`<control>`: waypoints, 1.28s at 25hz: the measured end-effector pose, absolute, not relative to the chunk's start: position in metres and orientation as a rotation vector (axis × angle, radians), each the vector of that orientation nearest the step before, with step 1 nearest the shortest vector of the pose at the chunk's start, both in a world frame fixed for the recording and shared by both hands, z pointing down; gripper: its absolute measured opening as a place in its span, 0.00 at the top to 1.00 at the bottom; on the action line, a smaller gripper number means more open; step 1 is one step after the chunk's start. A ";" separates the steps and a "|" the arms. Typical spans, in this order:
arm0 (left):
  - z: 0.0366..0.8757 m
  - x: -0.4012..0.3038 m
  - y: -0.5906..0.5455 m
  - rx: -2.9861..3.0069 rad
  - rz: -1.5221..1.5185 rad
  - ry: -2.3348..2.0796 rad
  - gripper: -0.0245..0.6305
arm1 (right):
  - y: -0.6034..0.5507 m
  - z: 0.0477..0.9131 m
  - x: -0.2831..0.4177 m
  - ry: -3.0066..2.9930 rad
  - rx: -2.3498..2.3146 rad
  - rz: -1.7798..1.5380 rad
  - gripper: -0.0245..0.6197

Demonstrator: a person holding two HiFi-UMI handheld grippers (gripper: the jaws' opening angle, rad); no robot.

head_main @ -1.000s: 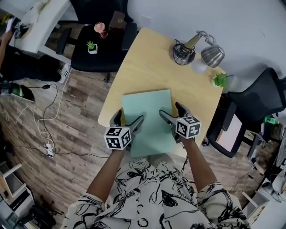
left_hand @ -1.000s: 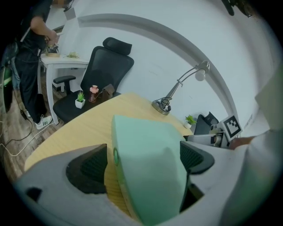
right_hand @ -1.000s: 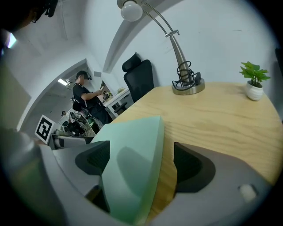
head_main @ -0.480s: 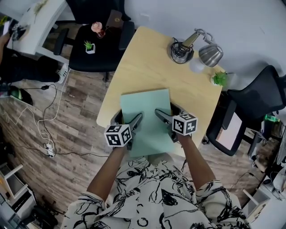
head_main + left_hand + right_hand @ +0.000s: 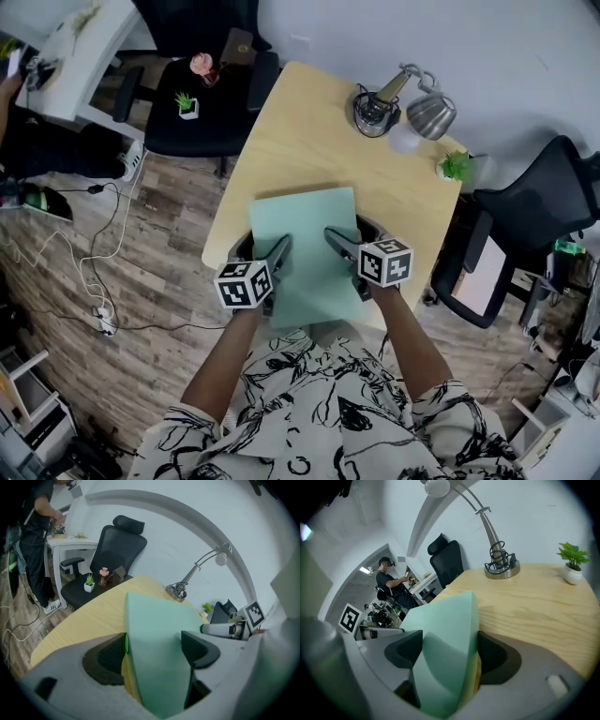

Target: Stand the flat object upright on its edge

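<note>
Pale wooden tabletop in an office, with wood floor on the left. My left tool has its jaws spread astride the left edge of the mint-green foam sheet. They have just been closing but are not yet clamped. The sheet lies flat at the near edge, overhanging it. My right tool does likewise on the right edge. If one side bites first, I judge the soft sheet may bow or slide off. No brand or lettering is readable, only square markers on my tools.
</note>
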State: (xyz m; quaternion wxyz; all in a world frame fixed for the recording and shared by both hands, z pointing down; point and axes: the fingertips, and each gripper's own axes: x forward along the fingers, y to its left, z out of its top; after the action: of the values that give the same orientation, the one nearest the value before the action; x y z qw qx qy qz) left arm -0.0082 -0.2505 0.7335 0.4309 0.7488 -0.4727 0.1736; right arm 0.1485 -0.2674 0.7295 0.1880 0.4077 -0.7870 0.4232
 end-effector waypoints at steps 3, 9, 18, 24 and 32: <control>0.713 -0.007 -0.258 1.911 0.412 -1.204 0.39 | -0.274 0.708 0.152 -2.258 1.202 1.176 0.40; 0.666 -0.004 -0.270 2.017 0.371 -1.262 0.40 | -0.282 0.660 0.156 -2.364 1.265 1.077 0.44; 0.595 -0.007 -0.288 2.208 0.353 -1.358 0.40 | -0.295 0.594 0.150 -2.493 1.308 0.877 0.44; 0.554 -0.013 -0.301 2.285 0.318 -1.417 0.39 | -0.311 0.547 0.143 -2.574 1.291 0.643 0.44; 0.500 -0.015 -0.311 2.431 0.292 -1.489 0.40 | -0.317 0.498 0.140 -2.629 1.325 0.391 0.44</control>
State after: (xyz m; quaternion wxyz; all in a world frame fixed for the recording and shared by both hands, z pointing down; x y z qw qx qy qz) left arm -0.0151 -0.3106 0.5000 0.1374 0.8403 -0.5147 0.1008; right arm 0.1397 -0.3167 0.4980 0.0857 0.4444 -0.8820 0.1313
